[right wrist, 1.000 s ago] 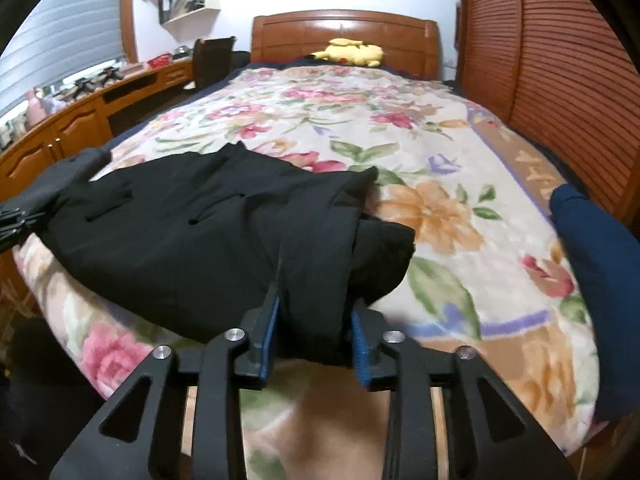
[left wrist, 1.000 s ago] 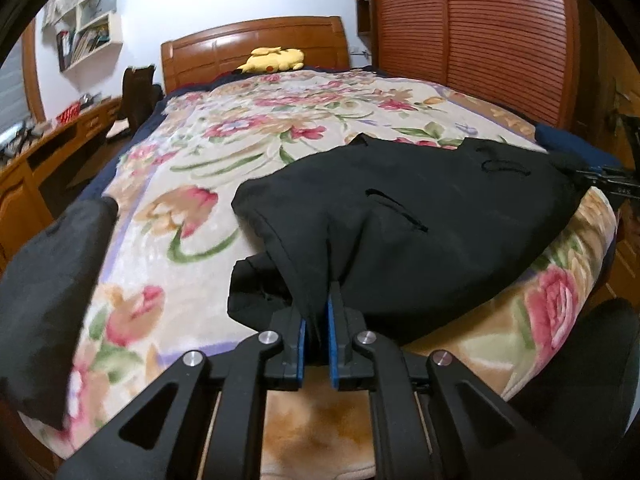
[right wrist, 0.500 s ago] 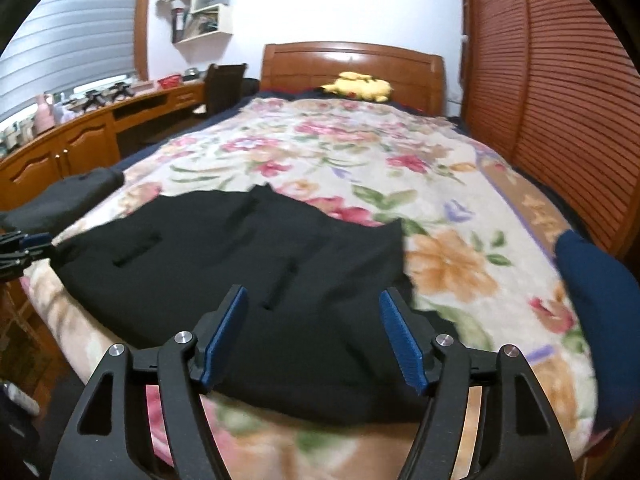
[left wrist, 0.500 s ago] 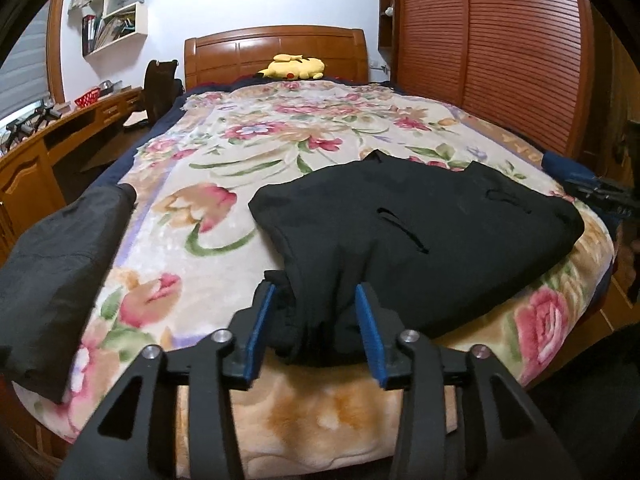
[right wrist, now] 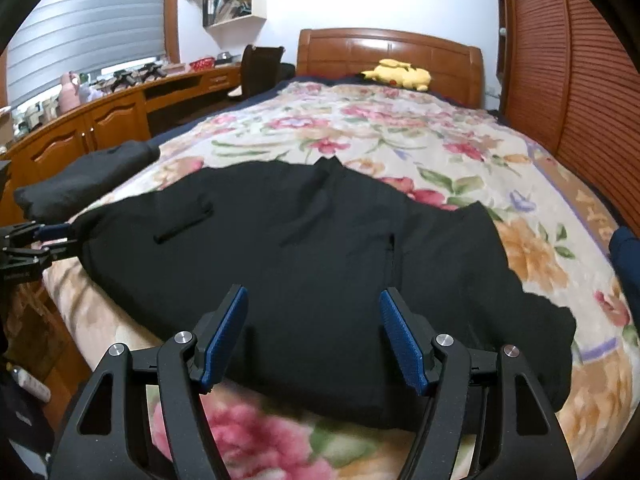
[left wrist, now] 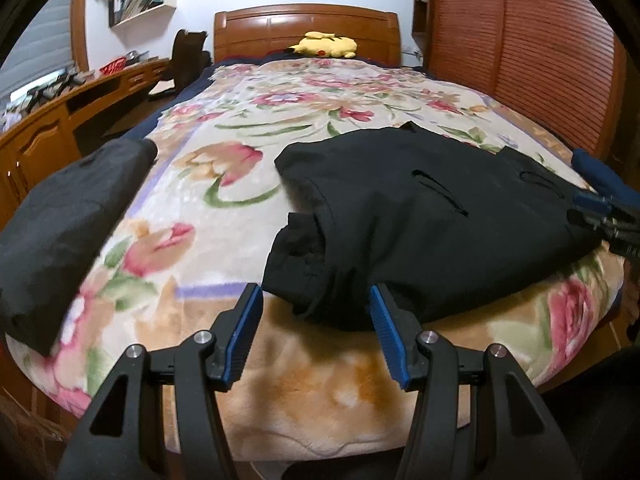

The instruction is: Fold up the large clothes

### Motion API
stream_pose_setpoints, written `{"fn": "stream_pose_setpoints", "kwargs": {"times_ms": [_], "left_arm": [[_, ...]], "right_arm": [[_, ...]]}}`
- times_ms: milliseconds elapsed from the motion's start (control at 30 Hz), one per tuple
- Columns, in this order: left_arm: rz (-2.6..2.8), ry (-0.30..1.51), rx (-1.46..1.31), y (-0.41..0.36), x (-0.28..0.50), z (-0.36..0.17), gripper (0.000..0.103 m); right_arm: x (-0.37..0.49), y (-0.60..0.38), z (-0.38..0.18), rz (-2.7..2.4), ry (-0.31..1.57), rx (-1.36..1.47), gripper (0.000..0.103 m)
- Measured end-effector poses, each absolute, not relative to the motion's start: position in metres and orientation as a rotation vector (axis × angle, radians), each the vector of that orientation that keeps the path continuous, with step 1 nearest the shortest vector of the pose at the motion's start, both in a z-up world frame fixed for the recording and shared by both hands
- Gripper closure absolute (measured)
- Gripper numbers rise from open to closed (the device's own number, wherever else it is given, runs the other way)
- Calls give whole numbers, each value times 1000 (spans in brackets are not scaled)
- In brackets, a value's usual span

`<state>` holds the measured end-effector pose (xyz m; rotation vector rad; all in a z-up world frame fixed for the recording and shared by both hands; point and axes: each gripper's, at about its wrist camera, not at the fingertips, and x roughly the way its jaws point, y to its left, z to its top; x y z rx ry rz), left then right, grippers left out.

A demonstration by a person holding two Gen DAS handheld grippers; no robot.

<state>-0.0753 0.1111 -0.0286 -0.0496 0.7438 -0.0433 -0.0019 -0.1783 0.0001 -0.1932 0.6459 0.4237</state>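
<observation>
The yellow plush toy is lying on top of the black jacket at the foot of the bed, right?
Not quite. The yellow plush toy lies far from the black jacket, up by the wooden headboard at the head of the bed. The jacket does lie at the foot of the bed. The right wrist view shows both.

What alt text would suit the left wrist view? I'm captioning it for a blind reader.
A folded black fabric garment lies on a floral blanket-covered bed, its near edge between the blue pads of the left gripper, whose jaws are opening and not pressing it. A dark grey folded cloth sits left; a yellow plush toy rests by the wooden headboard.
</observation>
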Motion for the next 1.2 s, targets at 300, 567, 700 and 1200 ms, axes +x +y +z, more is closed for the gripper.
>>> {"fn": "stream_pose_setpoints", "kwargs": {"times_ms": [300,567,700,1200], "left_arm": [[-70,700,-107,106,-74,-20,49],[-51,703,-133,113,-54,-9,49],[-33,767,-158,119,-38,-29,48],[-46,864,-238,123,-31,-59,38]], "right_arm": [[1,-173,-22,413,692,-244,32],[3,-171,-25,399,684,-258,32],[4,-169,-26,394,682,-267,32],[5,-166,-30,387,674,-289,29]]}}
